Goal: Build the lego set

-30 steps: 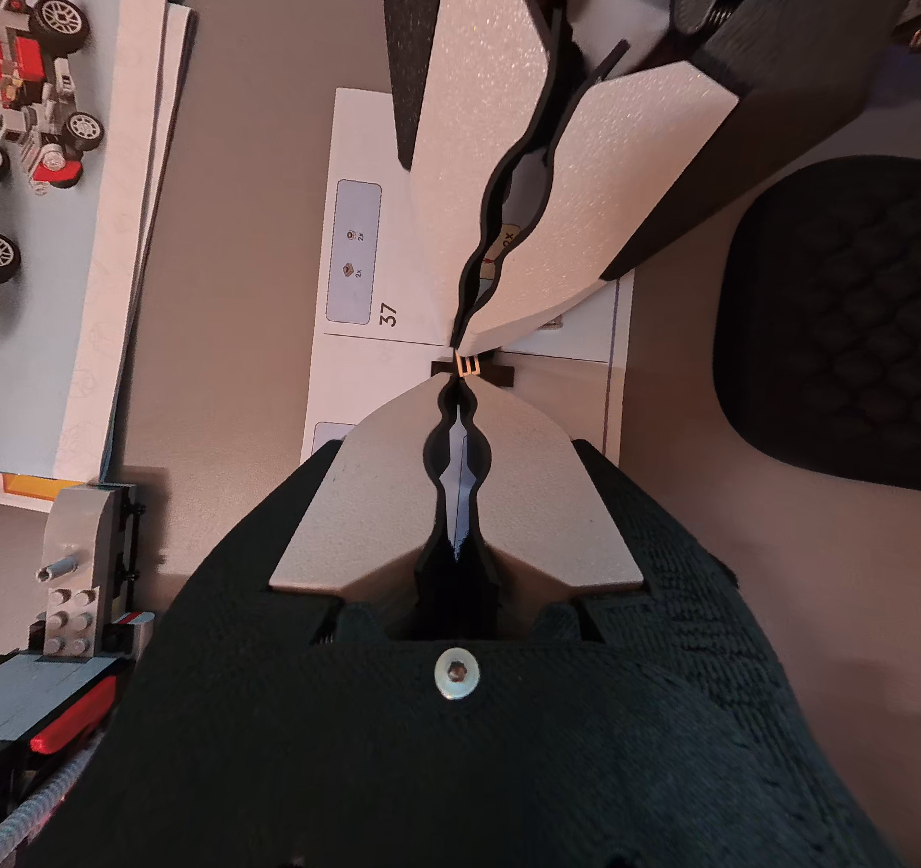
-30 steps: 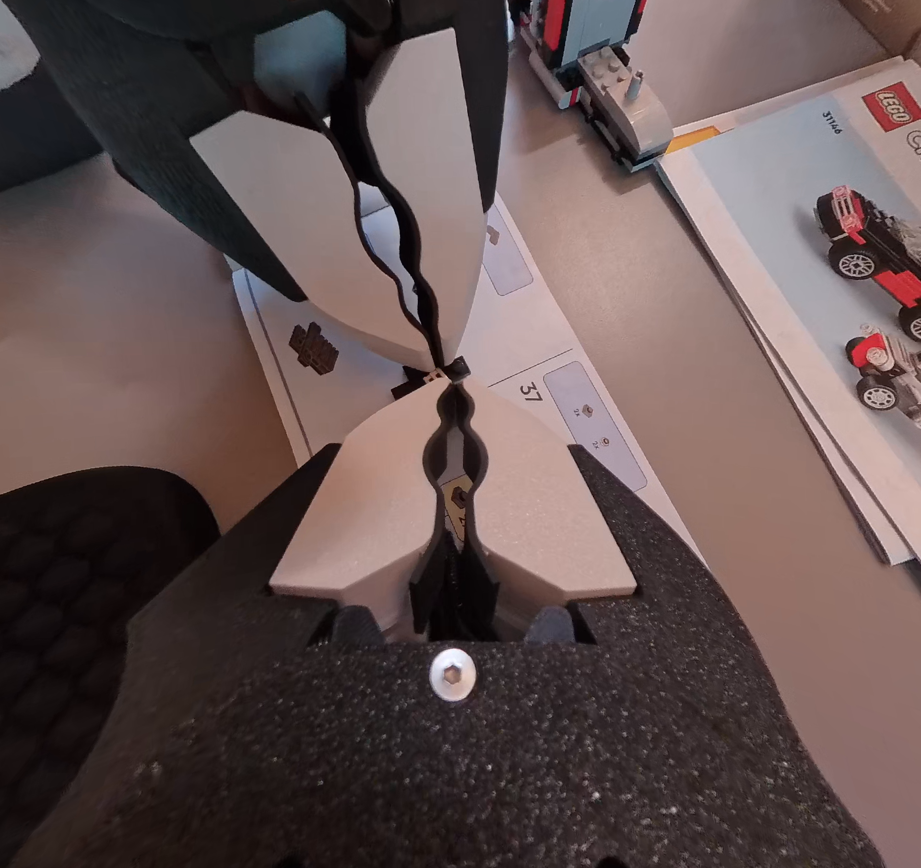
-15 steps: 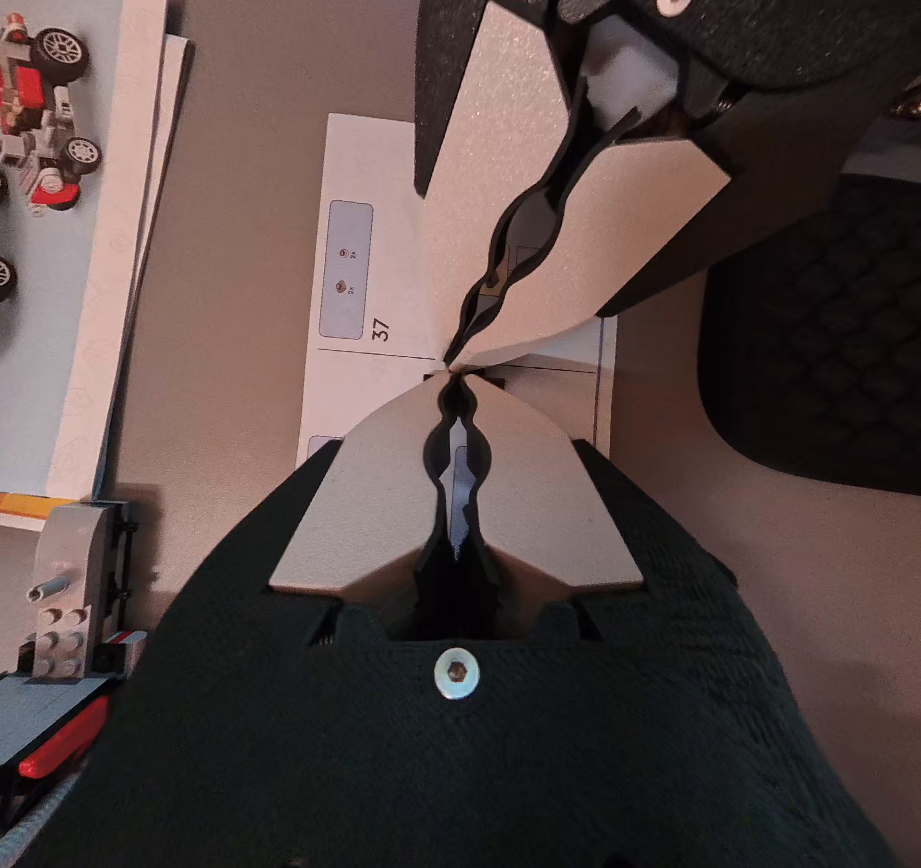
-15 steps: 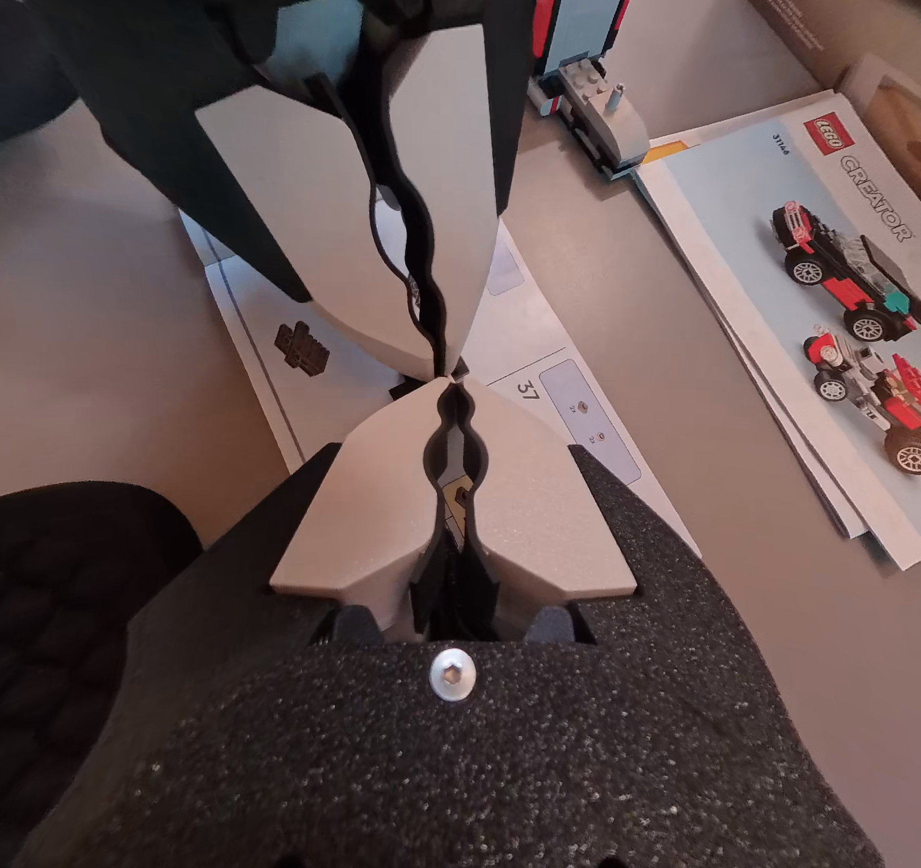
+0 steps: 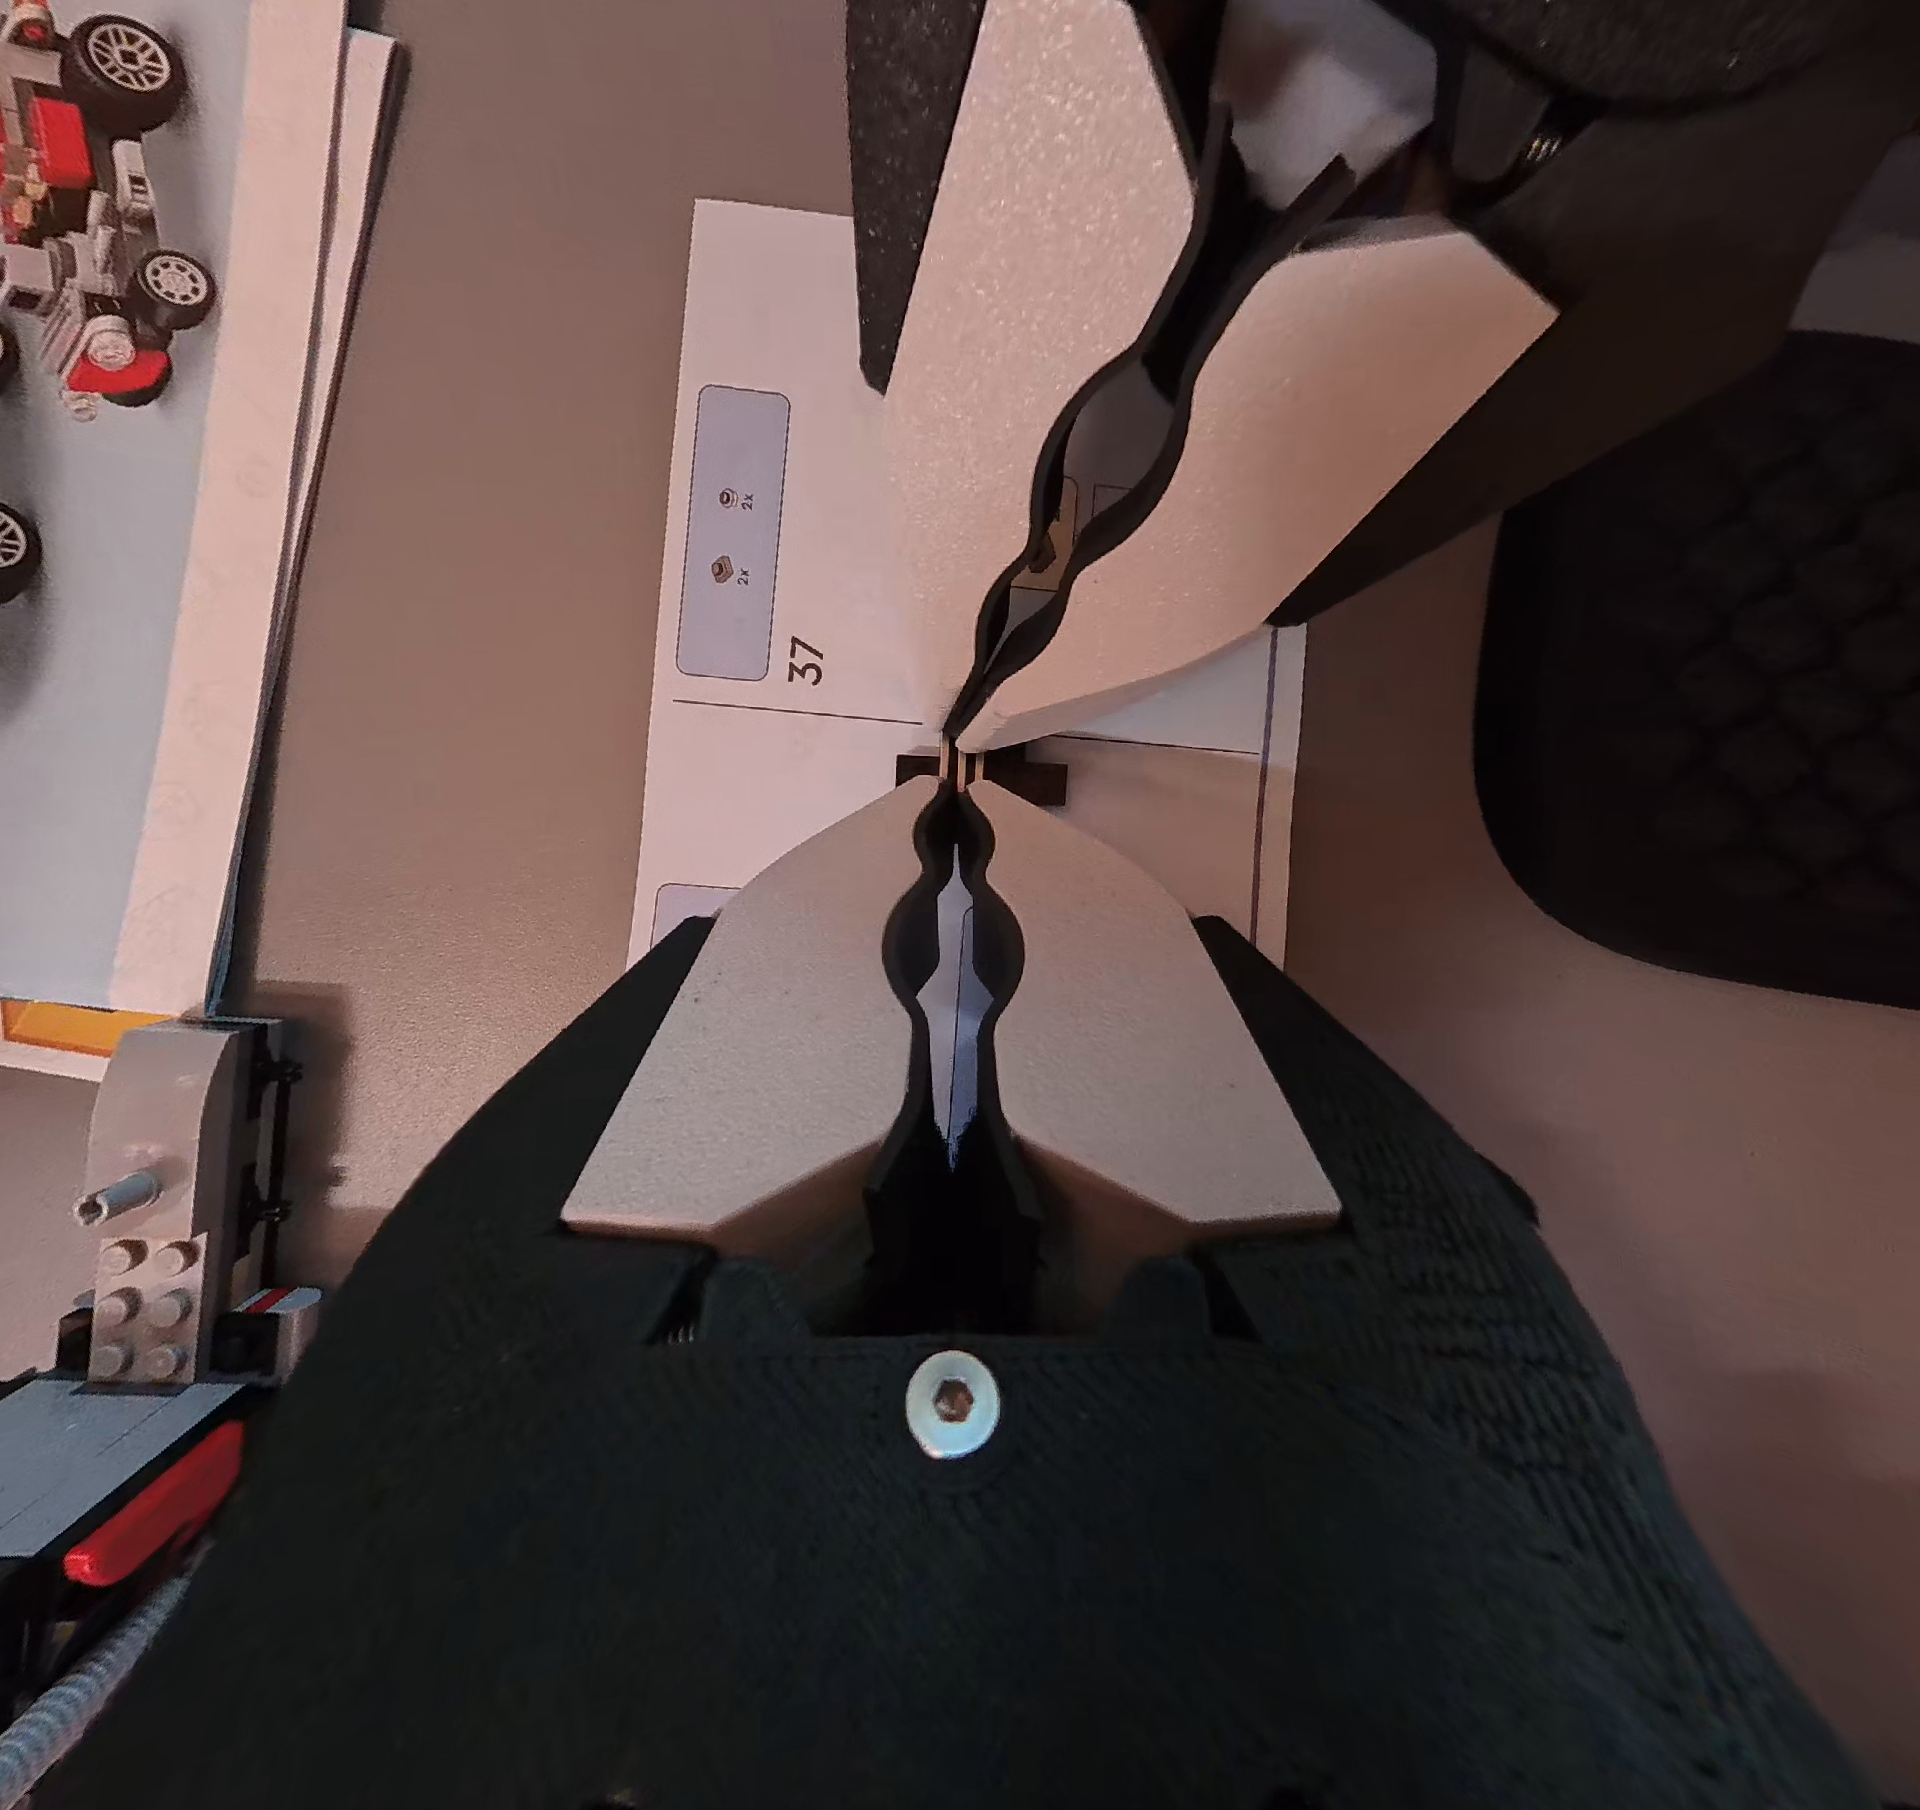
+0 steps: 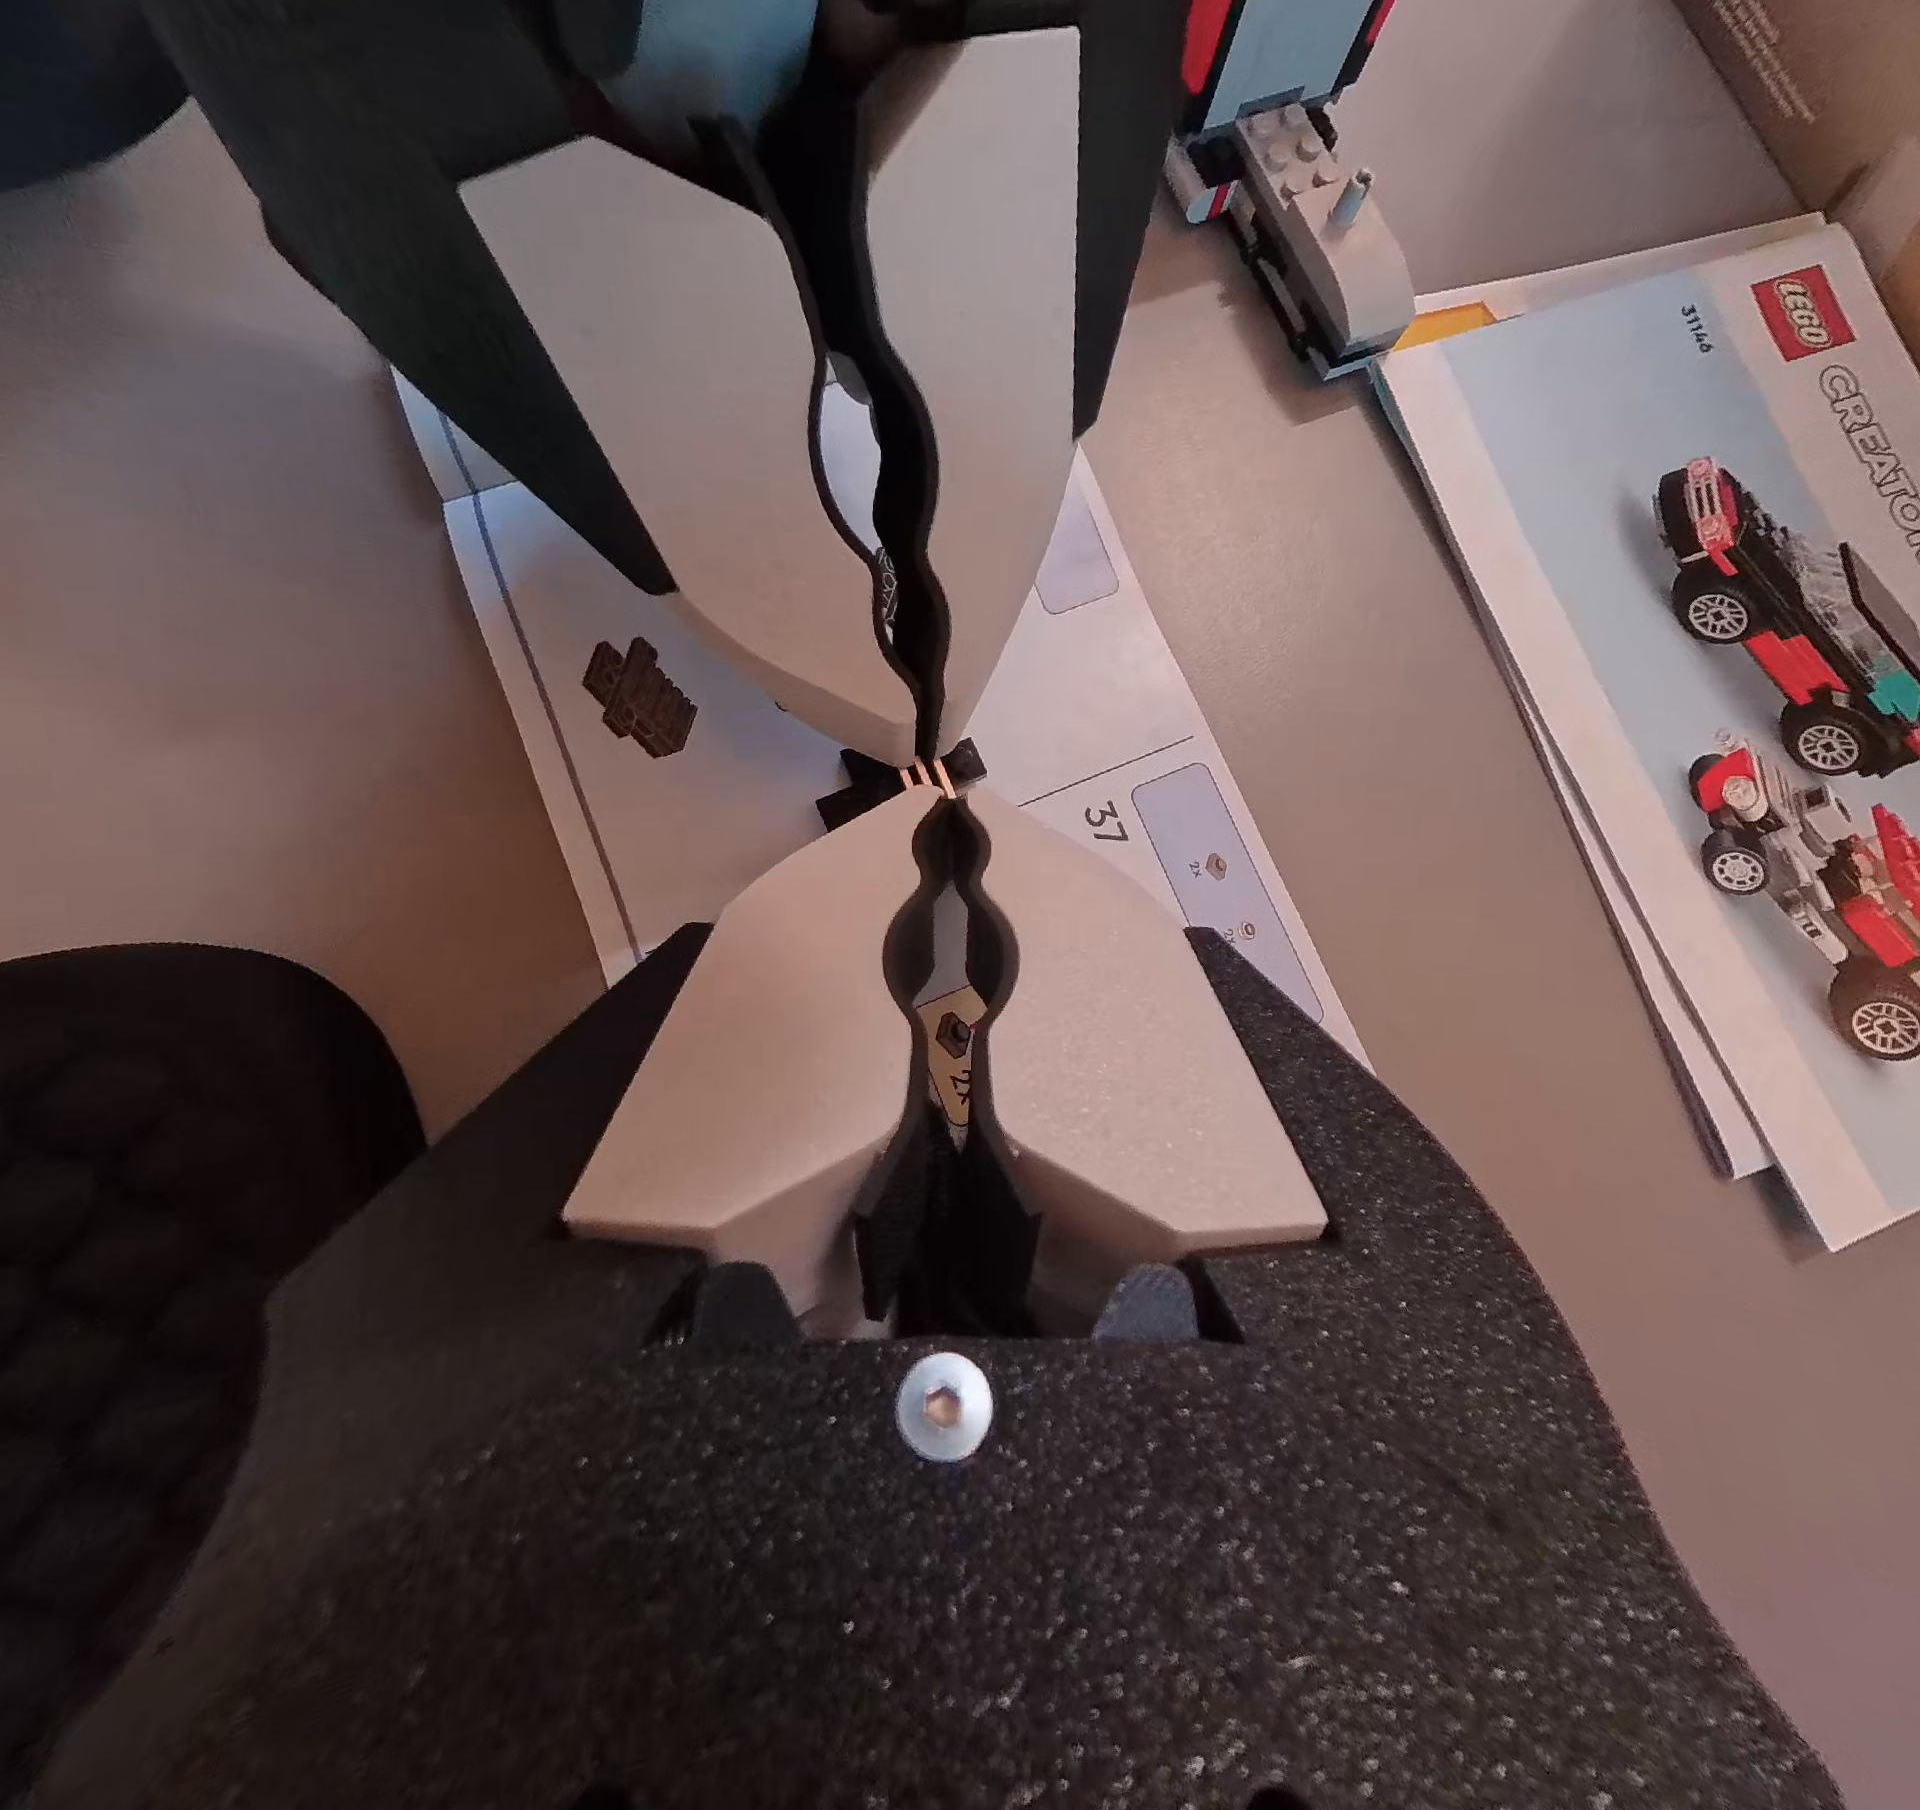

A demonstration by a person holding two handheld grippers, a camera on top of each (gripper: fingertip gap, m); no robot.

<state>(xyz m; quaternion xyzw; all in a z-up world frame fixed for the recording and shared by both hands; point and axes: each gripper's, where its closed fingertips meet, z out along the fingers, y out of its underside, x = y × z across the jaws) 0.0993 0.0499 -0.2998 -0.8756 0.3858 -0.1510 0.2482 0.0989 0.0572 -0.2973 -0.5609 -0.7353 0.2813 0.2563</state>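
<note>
Both grippers, left (image 5: 954, 796) & right (image 6: 943, 799), jaws clamped tip-to-tip on small black piece (image 5: 982, 771) at frame centre over manual page (image 5: 790, 752); slight twist/uneven push could pop it loose.

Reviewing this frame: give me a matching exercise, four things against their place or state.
Things:
1. left gripper
2. small black piece
3. partly built truck
4. booklet with cars

States:
A. lies flat on the table
B. stands beyond the booklet, grey studs up
C. shut, tip to tip with the right gripper
D. pinched between both grippers' tips, above the instruction sheet

Pairs: 1-C, 2-D, 3-B, 4-A
</note>
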